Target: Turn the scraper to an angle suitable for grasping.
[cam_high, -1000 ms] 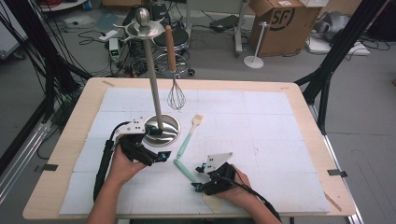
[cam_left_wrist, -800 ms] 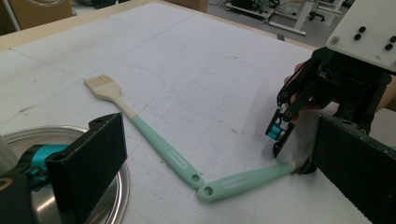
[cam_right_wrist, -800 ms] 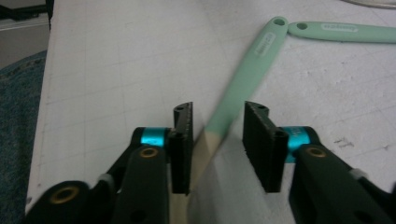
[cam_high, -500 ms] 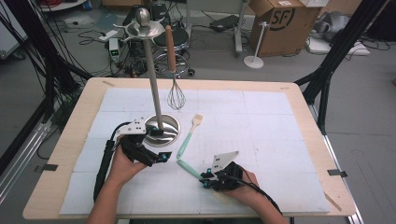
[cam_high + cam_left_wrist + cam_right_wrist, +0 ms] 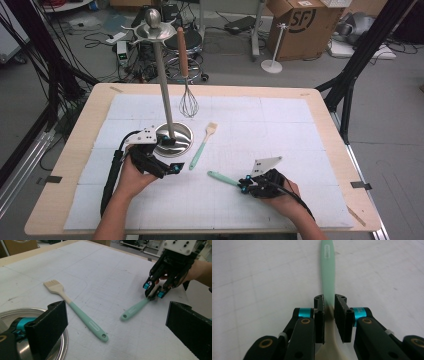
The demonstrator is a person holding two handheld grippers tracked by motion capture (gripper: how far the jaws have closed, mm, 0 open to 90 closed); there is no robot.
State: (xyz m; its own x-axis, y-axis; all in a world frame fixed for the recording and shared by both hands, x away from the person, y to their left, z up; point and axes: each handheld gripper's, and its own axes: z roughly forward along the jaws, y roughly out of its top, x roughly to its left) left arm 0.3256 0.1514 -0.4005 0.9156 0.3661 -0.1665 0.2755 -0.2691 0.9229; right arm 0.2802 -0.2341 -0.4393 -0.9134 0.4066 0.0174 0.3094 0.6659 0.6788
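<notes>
Now that its jaws have just been closing, the right hand-held gripper (image 5: 243, 186) squeezes a mint green spatula (image 5: 222, 177) right where the green handle meets the cream blade. In the right gripper view the 2 black pads (image 5: 319, 315) press on both sides of the spatula (image 5: 328, 277), and the long handle runs straight away from them. A second ago the jaws stood wider and the spatula lay closer to the middle of the table (image 5: 310, 125). It now sits nearer the person's right side, low over the white mat or lying on it; I cannot tell which. The left gripper view shows the right hand-held gripper (image 5: 153, 291) nipping the far end of the spatula (image 5: 135, 308).

So the grab looks done. My guess is that the next job is to lift the spatula and carry it to the tall metal stand (image 5: 165, 100), where a whisk (image 5: 187, 90) hangs from the round top.

The left hand-held gripper (image 5: 172, 167) rests by the shiny round base of the stand. Its jaws are wide apart with nothing between them, as its own view shows.

1 more tool waits on the mat: a pastry brush (image 5: 202, 145) with a green handle, just beside the base. It lies apart from the spatula and nobody touches it.

The grip is close to the blade end, so the long handle may tip down when the spatula goes up.
</notes>
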